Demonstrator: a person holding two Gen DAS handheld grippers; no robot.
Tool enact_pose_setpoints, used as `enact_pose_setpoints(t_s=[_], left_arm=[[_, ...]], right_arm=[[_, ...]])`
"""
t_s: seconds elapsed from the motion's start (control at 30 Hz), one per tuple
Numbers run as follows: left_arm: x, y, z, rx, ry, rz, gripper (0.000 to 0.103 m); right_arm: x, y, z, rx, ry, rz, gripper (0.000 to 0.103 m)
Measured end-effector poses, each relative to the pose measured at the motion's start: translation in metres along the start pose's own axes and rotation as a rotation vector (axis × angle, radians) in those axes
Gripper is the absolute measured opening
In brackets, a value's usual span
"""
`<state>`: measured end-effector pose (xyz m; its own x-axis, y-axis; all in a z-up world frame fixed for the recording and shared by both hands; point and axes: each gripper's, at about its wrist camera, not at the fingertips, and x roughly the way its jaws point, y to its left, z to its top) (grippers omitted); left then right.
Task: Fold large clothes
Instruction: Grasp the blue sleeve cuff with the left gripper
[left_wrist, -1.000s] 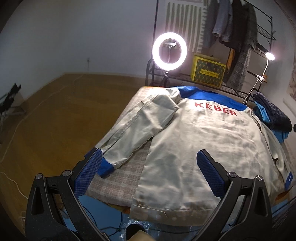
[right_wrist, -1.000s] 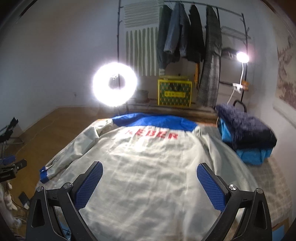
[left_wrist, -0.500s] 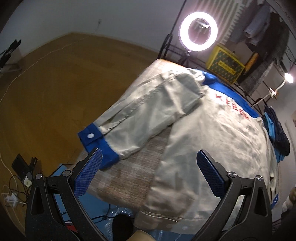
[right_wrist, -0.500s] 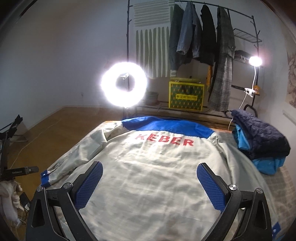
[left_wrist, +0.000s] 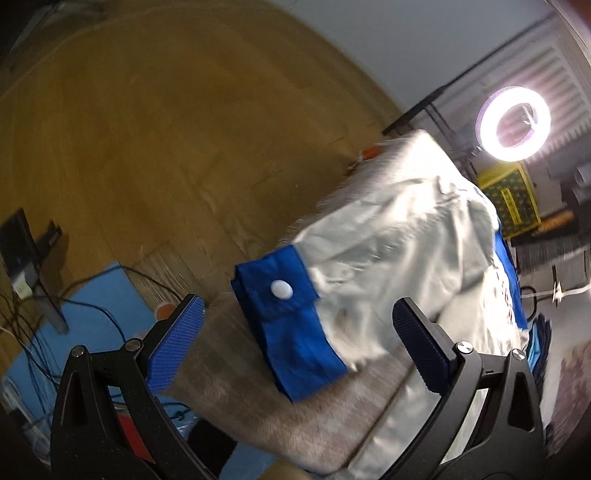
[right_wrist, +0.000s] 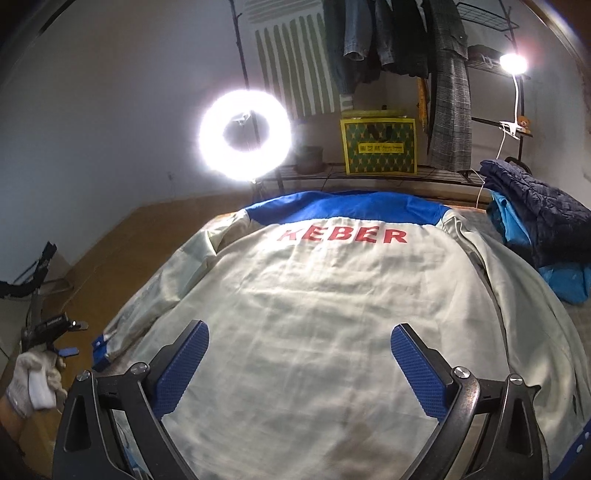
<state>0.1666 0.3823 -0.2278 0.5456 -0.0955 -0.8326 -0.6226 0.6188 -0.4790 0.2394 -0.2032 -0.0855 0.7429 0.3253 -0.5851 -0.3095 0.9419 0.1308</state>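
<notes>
A large pale grey jacket (right_wrist: 332, 302) with a blue yoke and red KEBER lettering lies back-up across the table. Its left sleeve (left_wrist: 388, 251) runs toward the near left corner and ends in a blue cuff (left_wrist: 291, 325) with a white snap button. My left gripper (left_wrist: 299, 350) is open, its blue pads either side of that cuff and just short of it. My right gripper (right_wrist: 295, 365) hovers open over the lower back of the jacket, holding nothing. In the right wrist view the left gripper (right_wrist: 55, 332) and a gloved hand (right_wrist: 33, 380) show at the far left.
A lit ring light (right_wrist: 245, 134) stands behind the table. A rack with hanging clothes (right_wrist: 399, 37) and a yellow box (right_wrist: 380, 147) lines the back wall. Folded dark and blue garments (right_wrist: 535, 229) are piled at the right. Cables and a blue mat (left_wrist: 85, 306) lie on the wooden floor.
My left gripper has swung left and down, closing in on the blue cuff, which now fills the space ahead of its pads. The right gripper has risen slightly over the jacket's back.
</notes>
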Motion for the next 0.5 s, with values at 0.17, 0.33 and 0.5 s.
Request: enact_pose_setpoints(t_s=[0.17,0.33,0.5], left_arm=[[0.029,0.007,0.011,-0.032,0.065,-0.019,0.103],[0.038,0.006,0.016,-0.052,0.079,-0.04,0.092],[0.038,-0.006,0.015,0.022,0.059,0.018,0.048]], right_arm=[[0.009,0.007,-0.004,-0.028,0.024,-0.002,0.1],[0.013,0.009,-0.005,-0.046,0.032,-0.006,0.099],[0.015,0.009,-0.006,-0.043,0.038,-0.005,0.099]])
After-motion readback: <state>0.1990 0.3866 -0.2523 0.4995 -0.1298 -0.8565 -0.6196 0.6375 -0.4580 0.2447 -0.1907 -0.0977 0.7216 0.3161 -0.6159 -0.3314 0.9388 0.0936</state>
